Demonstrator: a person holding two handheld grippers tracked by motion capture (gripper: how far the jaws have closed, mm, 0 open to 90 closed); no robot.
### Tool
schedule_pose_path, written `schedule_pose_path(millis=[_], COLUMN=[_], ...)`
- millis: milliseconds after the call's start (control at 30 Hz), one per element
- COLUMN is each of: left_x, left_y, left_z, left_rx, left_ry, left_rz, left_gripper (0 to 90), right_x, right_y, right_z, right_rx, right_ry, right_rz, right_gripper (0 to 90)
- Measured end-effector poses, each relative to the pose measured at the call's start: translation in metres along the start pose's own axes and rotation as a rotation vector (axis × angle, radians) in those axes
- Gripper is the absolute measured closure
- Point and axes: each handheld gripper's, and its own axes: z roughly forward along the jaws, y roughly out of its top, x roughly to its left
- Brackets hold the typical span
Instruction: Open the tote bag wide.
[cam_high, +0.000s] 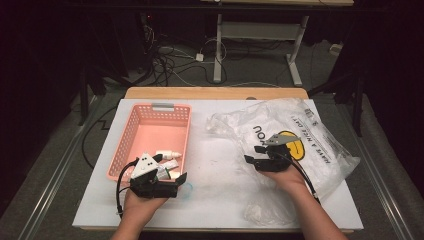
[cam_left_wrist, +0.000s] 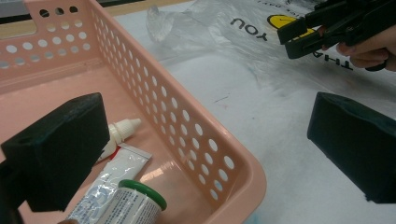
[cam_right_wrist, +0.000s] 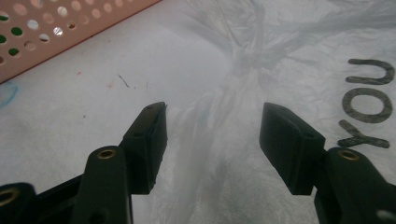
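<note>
At center right of the frame, the right gripper (cam_high: 261, 156) is hovering over the plastic bag (cam_high: 320, 145), jaws apart around a fold; the left gripper (cam_high: 172, 176), also apart, is holding nothing.

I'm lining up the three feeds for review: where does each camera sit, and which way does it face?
High view: above the person's side, looking forward and down on the white table; both forearms enter from below.
Left gripper view: rides the left gripper, facing the pink perforated plastic basket; its black jaws stand apart.
Right gripper view: rides the right gripper, facing the clear crinkled plastic bag, its jaws apart over it.
Shared: basket and bag appear in all three.
</note>
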Motion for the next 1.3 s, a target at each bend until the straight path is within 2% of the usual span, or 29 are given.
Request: schedule_pose_path(millis=[167,467,833,933,1033,1133,1300], left_x=[0.0,0.001,0.001,0.001,0.0,0.0,-0.001], left_y=[-0.001,-0.001,-0.003,-0.003,-0.003,-0.003,-0.003], left_z=[-0.002,-0.004,-0.004,-0.004,-0.004,-0.004,-0.004], left_rx=[-0.004,-0.005,0.004,0.005,0.008,0.009,0.012], left_ry=[0.0,0.001,0.0,-0.002,-0.002,-0.001,0.0], left_rz=[0.002,0.006,0.018,0.02,0.023,0.024,0.028], left_gripper=[0.0,0.0,0.0,0.0,0.0,0.0,0.0], right_x=[0.002,-0.001,0.005,0.007,0.008,0.008,0.008], right_y=[-0.004,-0.009,-0.012,-0.012,-0.013,-0.013,-0.01], right_z=[0.008,0.011,0.018,0.018,0.018,0.017,0.011], right_rx=[0.042,0.05,0.089,0.091,0.093,0.089,0.048], right_ry=[-0.001,0.004,0.012,0.002,-0.018,-0.025,-0.022], right_rz=[-0.006,-0.005,-0.06,-0.071,-0.095,-0.099,-0.096], right_gripper=[43.7,55.6,66.4,70.0,81.0,89.1,90.0])
